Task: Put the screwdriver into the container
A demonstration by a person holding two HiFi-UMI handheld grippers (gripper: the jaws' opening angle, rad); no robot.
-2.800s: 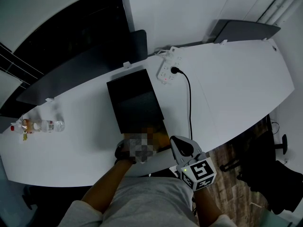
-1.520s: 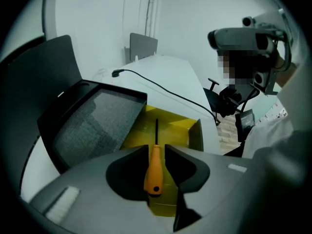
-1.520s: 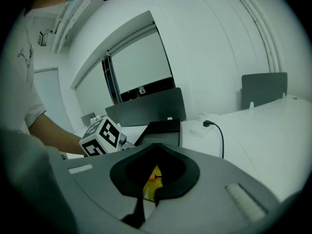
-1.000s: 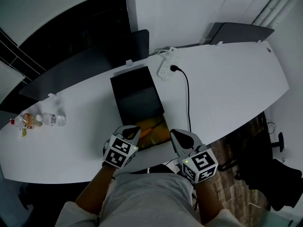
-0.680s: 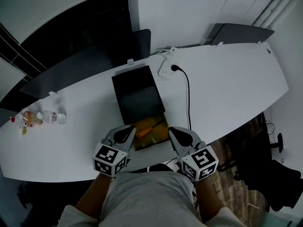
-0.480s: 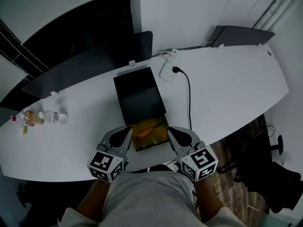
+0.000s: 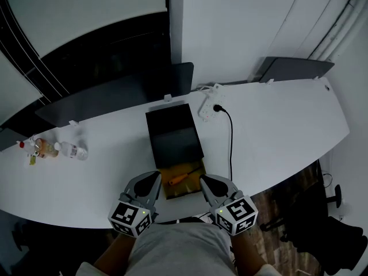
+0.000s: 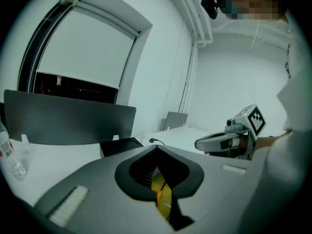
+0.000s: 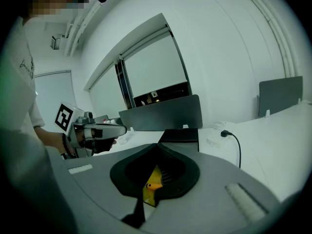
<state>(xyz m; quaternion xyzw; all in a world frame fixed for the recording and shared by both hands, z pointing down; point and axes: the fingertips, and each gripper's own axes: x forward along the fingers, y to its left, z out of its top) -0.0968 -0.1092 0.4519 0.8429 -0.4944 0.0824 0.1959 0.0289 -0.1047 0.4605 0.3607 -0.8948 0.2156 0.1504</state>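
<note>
Currently, both grippers are held low at the near edge of the white table [image 7: 287, 125], close to the person's torso, with the marker cubes toward the body and the jaws pointing away, slightly inward. The left gripper [image 7: 153, 178] sits just beside the near-left corner of the container [image 7: 192, 187]; the right gripper [image 7: 204, 181] sits just beside its near-right corner, so the 2 tools flank it at about the same height. In the left gripper view the jaws are fully together with nothing between them; only the container's yellow floor shows through the gap behind the tips. The right gripper view shows the same: jaws together, nothing clamped, with the yellow floor and an orange handle end visible beyond. The screwdriver [image 7: 177, 179] lies inside the container, orange handle toward the left, tilted diagonally across the yellow floor, apart from both grippers. A black rectangular panel [image 7: 174, 134] lies against the container's far edge. Farther back, a power strip [image 7: 211, 103] rests on the table with a black cable [image 7: 231, 137] running toward the near edge. 2 bottles [image 7: 57, 150] lie well to the left.
</note>
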